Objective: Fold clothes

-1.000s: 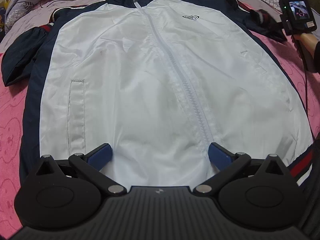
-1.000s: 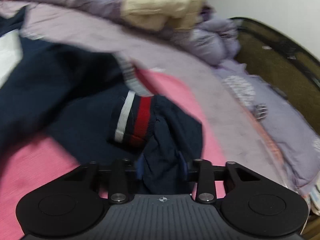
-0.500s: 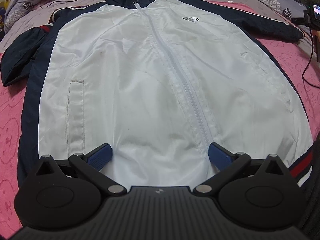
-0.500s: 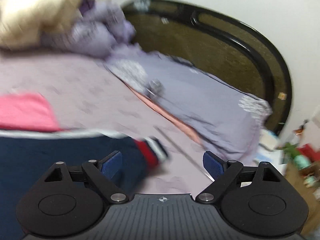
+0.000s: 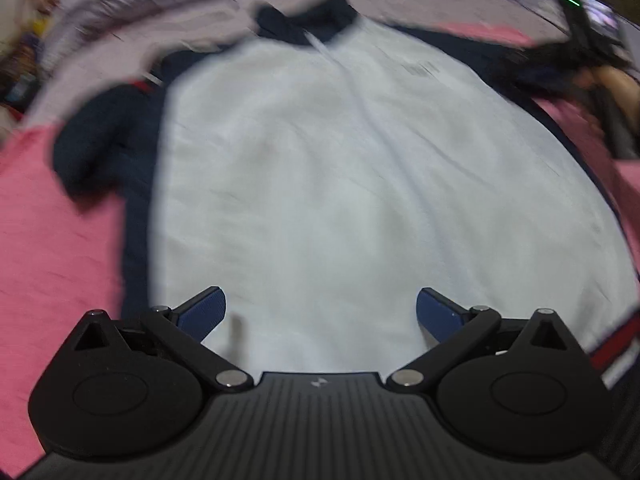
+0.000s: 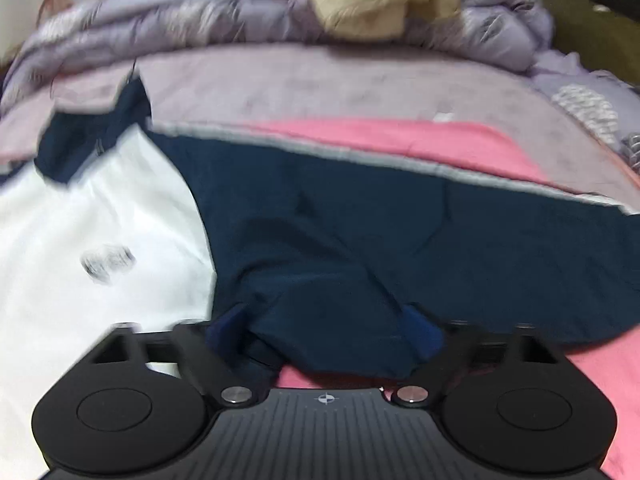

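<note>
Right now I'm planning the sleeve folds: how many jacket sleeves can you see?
2. The left sleeve lies bunched beside the jacket; the right sleeve stretches across the pink sheet, between the right hand-held gripper fingers.

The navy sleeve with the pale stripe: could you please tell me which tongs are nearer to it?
Right. The right tongs straddle the navy sleeve; the left tongs hover open over the jacket's white front.

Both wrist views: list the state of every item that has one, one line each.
Jacket: spread front-up on the bed, zipped shut.
Right sleeve: stretched sideways, its underarm fabric between the right gripper's fingers.
Left sleeve: bunched beside the body.
Left gripper: open, over the hem.
Right gripper: partly closed around sleeve fabric.
</note>
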`<state>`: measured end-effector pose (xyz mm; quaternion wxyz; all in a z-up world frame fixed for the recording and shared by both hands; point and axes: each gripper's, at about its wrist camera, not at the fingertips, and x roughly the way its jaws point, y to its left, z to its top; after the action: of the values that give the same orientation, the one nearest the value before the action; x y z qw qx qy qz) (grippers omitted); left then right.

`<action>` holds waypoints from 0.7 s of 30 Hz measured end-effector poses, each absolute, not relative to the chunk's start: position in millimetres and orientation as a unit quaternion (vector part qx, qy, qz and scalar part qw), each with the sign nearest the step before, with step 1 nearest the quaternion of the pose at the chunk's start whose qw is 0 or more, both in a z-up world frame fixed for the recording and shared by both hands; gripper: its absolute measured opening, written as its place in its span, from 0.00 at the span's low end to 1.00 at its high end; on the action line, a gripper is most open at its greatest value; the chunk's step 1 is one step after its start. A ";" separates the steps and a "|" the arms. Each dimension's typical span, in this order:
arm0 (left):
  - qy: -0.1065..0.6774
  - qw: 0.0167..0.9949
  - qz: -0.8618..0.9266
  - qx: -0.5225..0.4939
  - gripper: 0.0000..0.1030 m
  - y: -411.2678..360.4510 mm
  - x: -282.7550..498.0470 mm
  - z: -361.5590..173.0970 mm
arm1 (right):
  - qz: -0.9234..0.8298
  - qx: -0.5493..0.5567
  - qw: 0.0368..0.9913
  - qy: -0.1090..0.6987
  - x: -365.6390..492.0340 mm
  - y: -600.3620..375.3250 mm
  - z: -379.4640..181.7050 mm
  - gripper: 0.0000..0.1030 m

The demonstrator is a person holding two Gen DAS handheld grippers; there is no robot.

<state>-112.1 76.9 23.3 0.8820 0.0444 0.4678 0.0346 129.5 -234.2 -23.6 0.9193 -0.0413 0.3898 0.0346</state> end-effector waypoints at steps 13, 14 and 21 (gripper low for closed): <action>0.334 0.871 0.274 0.235 0.98 195.3 32.4 2.4 | 0.242 -0.107 0.901 0.343 37.7 -95.3 -50.7 0.93; 0.346 0.863 0.275 0.245 0.92 199.7 45.3 -10.1 | 0.231 -0.116 0.908 0.330 28.4 -88.3 -51.8 0.96; 0.381 0.847 0.332 0.165 0.62 239.5 74.6 -40.7 | 0.233 -0.073 0.902 0.355 24.0 -88.1 -51.1 1.00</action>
<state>74.6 239.5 -40.7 0.8469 0.1652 0.3814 0.3317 24.0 -88.1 -51.1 0.9025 -0.0730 0.3548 0.2330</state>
